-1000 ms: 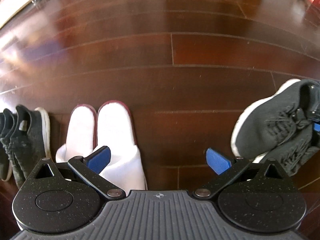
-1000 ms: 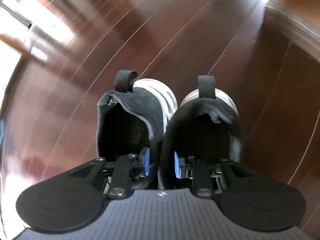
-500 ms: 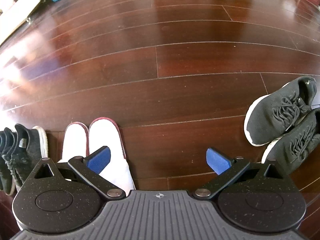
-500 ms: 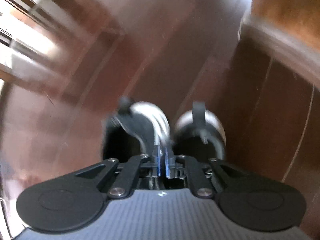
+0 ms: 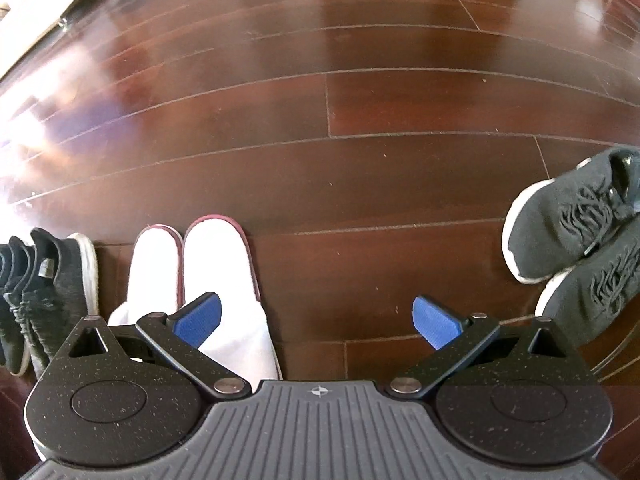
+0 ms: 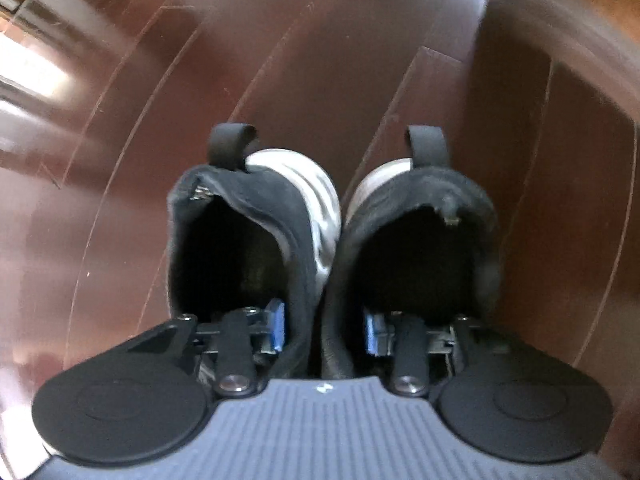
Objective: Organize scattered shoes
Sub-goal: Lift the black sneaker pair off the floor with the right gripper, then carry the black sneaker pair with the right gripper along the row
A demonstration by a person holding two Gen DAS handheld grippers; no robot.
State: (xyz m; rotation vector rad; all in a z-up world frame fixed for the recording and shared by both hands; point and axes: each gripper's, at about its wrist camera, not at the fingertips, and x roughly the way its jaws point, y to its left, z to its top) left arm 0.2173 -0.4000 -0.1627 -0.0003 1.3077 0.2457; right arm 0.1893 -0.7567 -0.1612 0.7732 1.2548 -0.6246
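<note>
Dark sneaker pair [image 5: 580, 236] shifted slightly, R gripper [image 6: 325, 330] clenched on both inner collars. L gripper [image 5: 318, 320] released, empty. Slippers [image 5: 200, 280], other sneakers [image 5: 48, 288] lined up; pair left.

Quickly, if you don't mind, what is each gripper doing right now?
Left gripper: open, holding nothing.
Right gripper: shut on the pair of dark sneakers, one finger inside each shoe, pinching the inner walls together.

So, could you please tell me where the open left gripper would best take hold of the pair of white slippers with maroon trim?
Probably the two adjoining inner walls at the heel openings of the white slippers, approached from above and behind. They lie touching, toes pointing away, open ends toward the left gripper, so one pinch could take both.
</note>
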